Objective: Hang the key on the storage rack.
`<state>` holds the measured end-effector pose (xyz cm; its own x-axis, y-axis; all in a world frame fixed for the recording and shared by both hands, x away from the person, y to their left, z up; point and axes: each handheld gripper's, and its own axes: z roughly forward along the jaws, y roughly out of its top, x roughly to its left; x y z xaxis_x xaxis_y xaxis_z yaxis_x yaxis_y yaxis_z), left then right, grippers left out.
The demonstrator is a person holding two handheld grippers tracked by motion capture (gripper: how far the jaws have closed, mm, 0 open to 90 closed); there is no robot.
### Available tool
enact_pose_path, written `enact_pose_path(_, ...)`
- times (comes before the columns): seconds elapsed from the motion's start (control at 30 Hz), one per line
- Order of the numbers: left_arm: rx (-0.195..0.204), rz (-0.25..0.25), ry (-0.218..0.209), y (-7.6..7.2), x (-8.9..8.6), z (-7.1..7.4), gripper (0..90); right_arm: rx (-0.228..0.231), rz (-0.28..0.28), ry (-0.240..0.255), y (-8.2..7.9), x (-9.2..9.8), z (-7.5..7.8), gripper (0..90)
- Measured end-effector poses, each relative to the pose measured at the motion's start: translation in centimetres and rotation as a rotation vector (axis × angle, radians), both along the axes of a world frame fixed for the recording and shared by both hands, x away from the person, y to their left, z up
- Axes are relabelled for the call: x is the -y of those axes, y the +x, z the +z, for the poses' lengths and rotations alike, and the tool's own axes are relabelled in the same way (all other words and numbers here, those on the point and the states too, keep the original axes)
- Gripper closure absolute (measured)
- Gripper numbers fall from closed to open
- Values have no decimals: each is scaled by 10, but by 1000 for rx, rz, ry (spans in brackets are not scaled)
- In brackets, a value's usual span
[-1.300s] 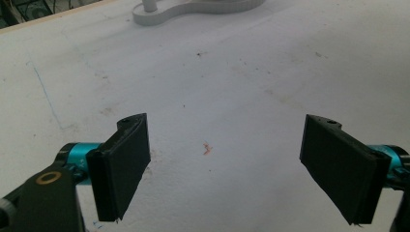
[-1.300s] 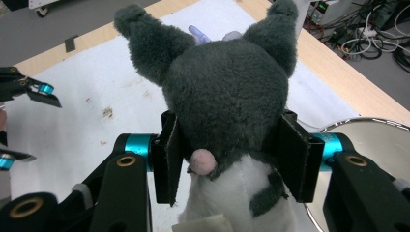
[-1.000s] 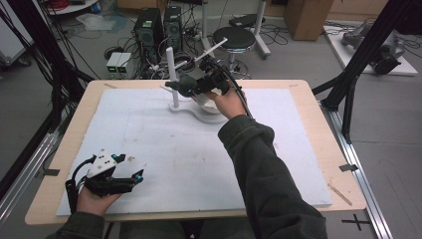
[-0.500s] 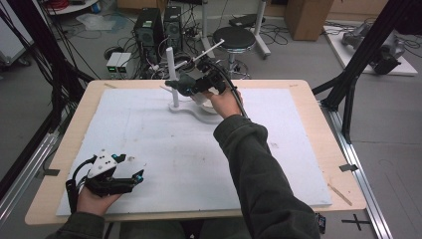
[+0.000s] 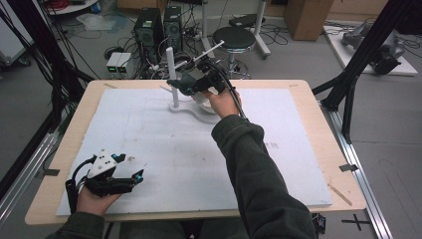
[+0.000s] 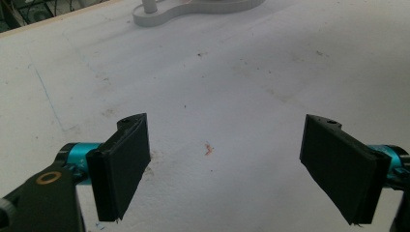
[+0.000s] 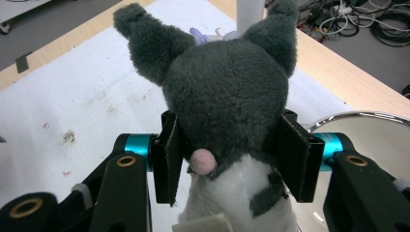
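A grey plush toy (image 7: 227,92) with two ears and a white body sits between the jaws of my right gripper (image 7: 232,157), which is shut on its head. In the high view that gripper (image 5: 193,85) holds the toy (image 5: 180,83) in the air at the far middle of the table, right beside the white post (image 5: 170,59) of a white stand (image 5: 191,108). My left gripper (image 5: 130,167) rests near the front left edge, held in a hand. Its jaws (image 6: 227,164) stand wide apart with nothing between them.
The white mat (image 5: 164,144) covers most of the wooden table (image 5: 318,129). A shiny round dish (image 7: 367,140) lies just right of the toy. Behind the far table edge stand a stool (image 5: 238,37), computer cases and loose cables. Black frame struts rise at both sides.
The right hand with the toy has edged slightly left toward the post. The left hand and its gripper have stayed put.
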<state>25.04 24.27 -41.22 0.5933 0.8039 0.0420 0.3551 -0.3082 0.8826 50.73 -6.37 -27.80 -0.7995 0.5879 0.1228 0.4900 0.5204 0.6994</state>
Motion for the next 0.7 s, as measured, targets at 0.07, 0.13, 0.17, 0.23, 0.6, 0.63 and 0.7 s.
enact_pose_path(0.07, 0, -1, 2, 0, 0, 0, 185, 4, -1, -3, 1, 1, -1, 486)
enact_pose_path(0.13, 1, -2, 6, 0, 0, 0, 185, -2, -9, -5, 1, 1, -1, 486)
enact_pose_path(0.17, 2, -3, 7, 0, 0, 0, 185, 0, -6, -10, 2, 1, -1, 486)
enact_pose_path(0.23, 1, -2, 5, 0, 0, 0, 185, -1, -8, -12, 2, 2, -2, 485)
enact_pose_path(0.6, 2, -1, 3, 0, -1, 0, 185, -13, -20, -25, 4, 1, -11, 484)
enact_pose_path(0.63, 2, -1, 3, 0, -1, 0, 185, -11, -20, -27, 5, 1, -12, 484)
enact_pose_path(0.7, 3, 0, 5, -1, -1, 0, 185, -14, -25, -35, 5, -1, -13, 484)
